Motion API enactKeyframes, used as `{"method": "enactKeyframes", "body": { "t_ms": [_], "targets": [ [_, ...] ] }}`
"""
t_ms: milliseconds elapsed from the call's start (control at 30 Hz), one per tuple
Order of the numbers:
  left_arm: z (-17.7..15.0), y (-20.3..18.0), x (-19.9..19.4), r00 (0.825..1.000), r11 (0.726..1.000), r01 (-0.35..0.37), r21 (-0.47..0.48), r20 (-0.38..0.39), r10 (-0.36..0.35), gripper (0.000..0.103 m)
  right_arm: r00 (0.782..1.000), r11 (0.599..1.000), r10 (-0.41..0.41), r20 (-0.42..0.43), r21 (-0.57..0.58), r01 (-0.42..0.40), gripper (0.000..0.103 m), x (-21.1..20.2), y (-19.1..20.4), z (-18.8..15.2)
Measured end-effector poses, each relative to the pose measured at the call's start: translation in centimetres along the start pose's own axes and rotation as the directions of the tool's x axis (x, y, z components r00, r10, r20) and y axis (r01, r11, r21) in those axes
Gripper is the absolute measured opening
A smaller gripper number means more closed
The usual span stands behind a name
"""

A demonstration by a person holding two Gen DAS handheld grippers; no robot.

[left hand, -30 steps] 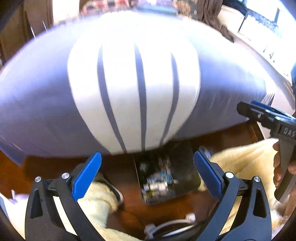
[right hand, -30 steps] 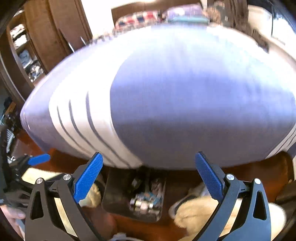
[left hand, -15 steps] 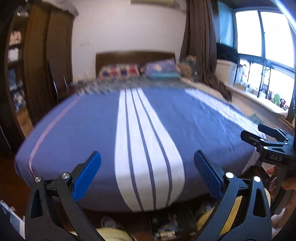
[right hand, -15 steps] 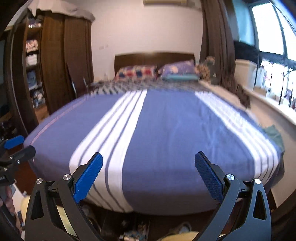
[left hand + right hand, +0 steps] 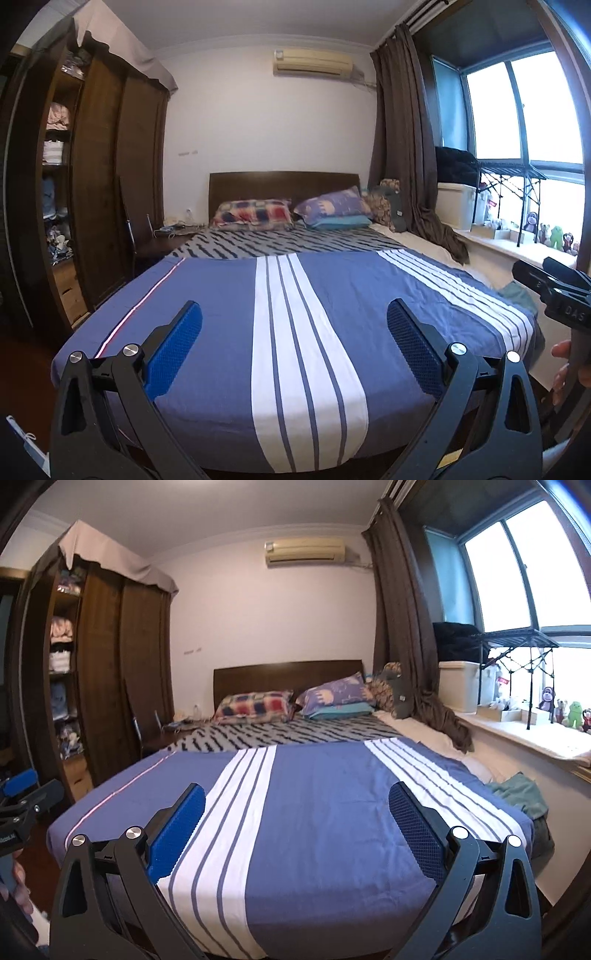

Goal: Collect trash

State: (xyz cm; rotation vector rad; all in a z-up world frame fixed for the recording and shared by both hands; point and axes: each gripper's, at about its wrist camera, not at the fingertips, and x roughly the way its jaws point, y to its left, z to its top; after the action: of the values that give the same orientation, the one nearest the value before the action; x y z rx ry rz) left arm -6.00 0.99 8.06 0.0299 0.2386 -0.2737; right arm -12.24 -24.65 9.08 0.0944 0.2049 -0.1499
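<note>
Both grippers up at the foot of the bed, pointing along it toward the headboard. Left gripper (image 5: 293,328): blue pads spread wide, nothing between them. Right gripper (image 5: 297,810): same, pads wide apart, empty. Each one shows at the edge of the other's view, with my fingers on the handles.

Under both: blue cover (image 5: 221,314) with white stripe bands, lying flat over the near half of the bed (image 5: 332,812). It reaches the foot edge and both near corners. Thin pink line runs along its left edge.

At the right edge of the bed, a crumpled teal cloth (image 5: 521,792) sits in the gap beside the window ledge (image 5: 517,734).

Past the cover: grey patterned sheet (image 5: 280,243) across the far half. Then a checked pillow (image 5: 253,214) far left and a purple pillow (image 5: 332,205) on a teal one far right, all against the dark headboard (image 5: 280,184).

Trash: I can't pick out any on the bed or elsewhere in either view. Floor below the foot edge is hidden by the gripper frames.

Left wall: dark wardrobe (image 5: 110,664), open shelves with folded clothes. Right: brown curtain (image 5: 402,140), window, small toys (image 5: 572,712) on the ledge. AC unit (image 5: 306,552) on the far wall.
</note>
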Motion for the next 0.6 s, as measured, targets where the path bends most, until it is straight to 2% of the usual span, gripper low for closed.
{"method": "enactKeyframes", "body": {
  "t_ms": [267,600],
  "targets": [
    [-0.2,0.2,-0.5,1.000,1.000,-0.008,0.002,0.007,0.008,0.095,1.000,0.999,-0.025,0.018,-0.028,0.025,0.100,-1.2,0.8,0.1],
    [-0.1,0.8,-0.5,1.000,1.000,-0.012,-0.019,0.014,0.012,0.095,1.000,1.000,-0.010,0.018,-0.012,0.010,0.100,-1.1,0.9,-0.1]
  ]
}}
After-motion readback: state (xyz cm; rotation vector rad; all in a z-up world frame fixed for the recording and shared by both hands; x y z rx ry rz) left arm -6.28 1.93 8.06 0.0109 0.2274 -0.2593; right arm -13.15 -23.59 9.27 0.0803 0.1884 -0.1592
